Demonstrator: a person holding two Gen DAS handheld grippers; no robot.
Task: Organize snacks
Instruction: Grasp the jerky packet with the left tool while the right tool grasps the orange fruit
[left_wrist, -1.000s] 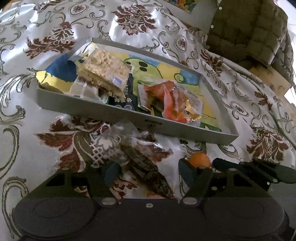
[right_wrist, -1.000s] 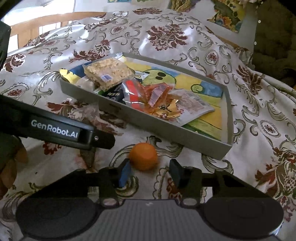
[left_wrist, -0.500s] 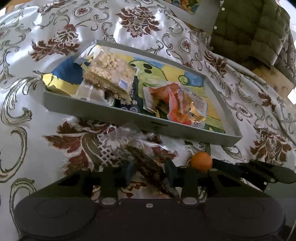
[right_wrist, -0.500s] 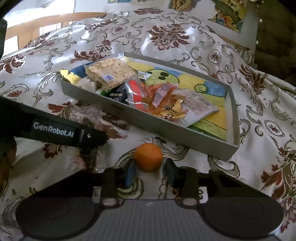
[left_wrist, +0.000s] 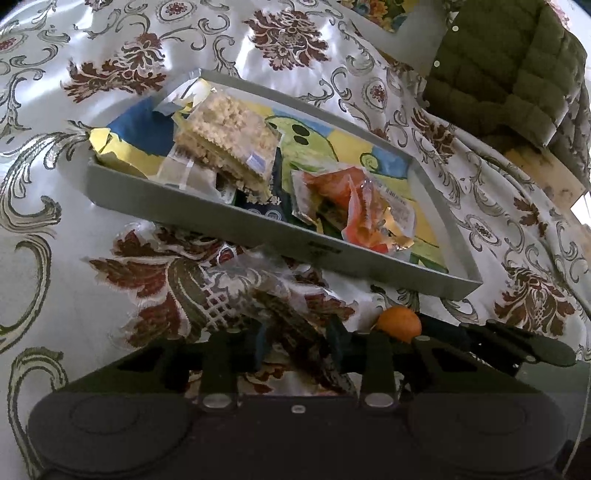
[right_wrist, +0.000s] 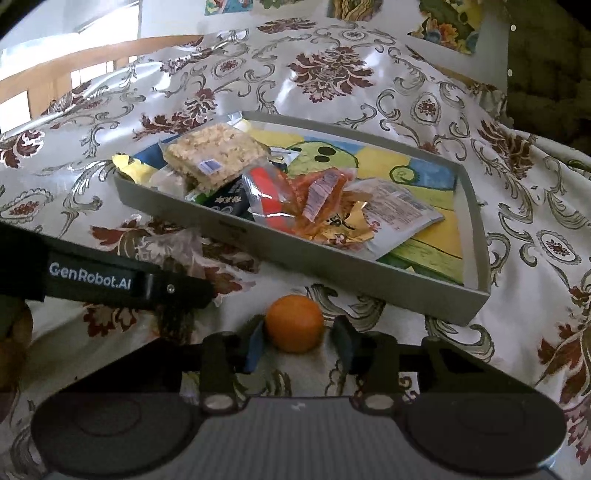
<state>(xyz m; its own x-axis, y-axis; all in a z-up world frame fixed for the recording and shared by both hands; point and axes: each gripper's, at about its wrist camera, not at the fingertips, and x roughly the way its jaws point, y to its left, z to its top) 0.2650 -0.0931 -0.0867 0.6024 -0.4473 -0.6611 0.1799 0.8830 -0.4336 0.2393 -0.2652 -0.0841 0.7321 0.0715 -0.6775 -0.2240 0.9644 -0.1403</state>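
Both grippers have narrowed their jaws in the last second, each around its own snack. Left gripper was wide open a second ago; now its jaws are closing and the pads press on the dark snack in a clear wrapper, which lies on the cloth just in front of the tray. Right gripper stands around the orange; its jaws closed a little and are now opening slightly, so a small gap shows at the right pad, and the fruit still rests on the cloth. I judge that the left grasp is nearly done and a lift into the tray can follow, while the right one must close again first. Other snacks already lie in the tray.
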